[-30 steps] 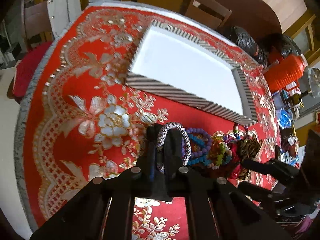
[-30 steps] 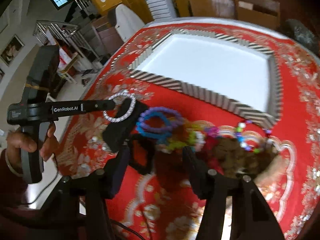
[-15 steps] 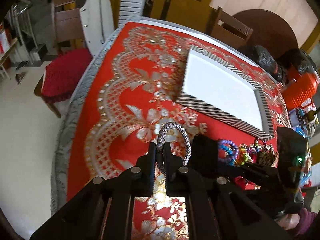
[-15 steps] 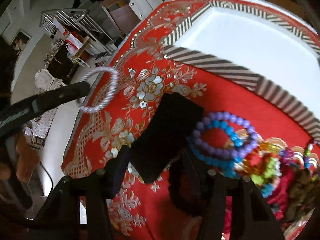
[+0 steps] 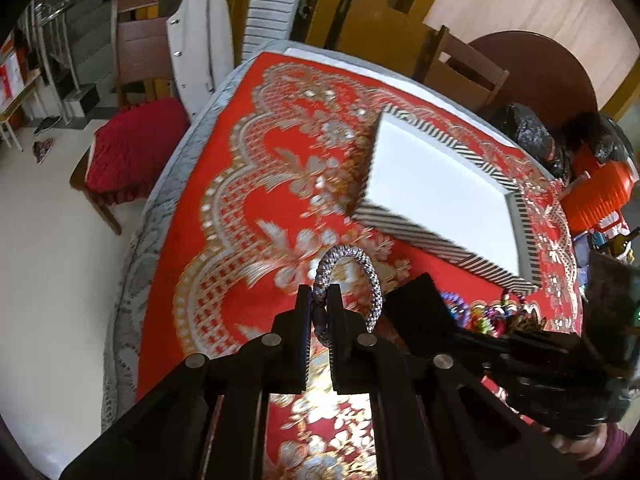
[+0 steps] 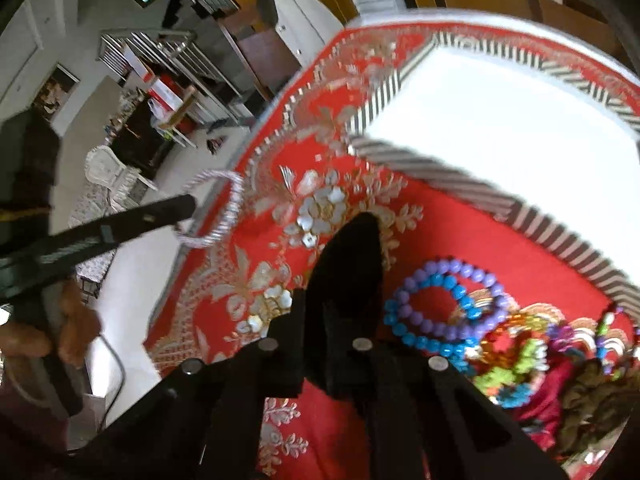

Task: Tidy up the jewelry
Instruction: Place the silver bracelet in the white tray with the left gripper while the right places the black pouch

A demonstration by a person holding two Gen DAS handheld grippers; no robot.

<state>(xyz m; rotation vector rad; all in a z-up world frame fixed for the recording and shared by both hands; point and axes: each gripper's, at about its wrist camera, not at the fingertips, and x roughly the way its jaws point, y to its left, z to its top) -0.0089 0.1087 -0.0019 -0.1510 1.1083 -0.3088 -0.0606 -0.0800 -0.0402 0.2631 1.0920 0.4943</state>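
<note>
We have lifted the silver braided bracelet [image 5: 347, 280] clear of the jewelry pile [image 6: 516, 344]: a second ago it lay at the pile's left end, and now it hangs in the air over the red floral desk cloth [image 5: 256, 184]. The left gripper [image 5: 320, 308] has its jaws closed tight on one side of the loop, with the rest arching free above them. Our right gripper [image 6: 348, 280] has its jaws shut on a flat black piece [image 6: 352, 264], perhaps a pad or card; we cannot tell what it is. It hovers just left of the purple and blue bead bracelets [image 6: 440, 304].

We judge the first piece is now picked and ready to go to the striped-rimmed white tray [image 5: 404, 228], whose floor shows nothing on it. The near rim stands raised, so the bracelet must pass over it. The desk edge lies well to the left, and open cloth runs between the gripper and the tray.
</note>
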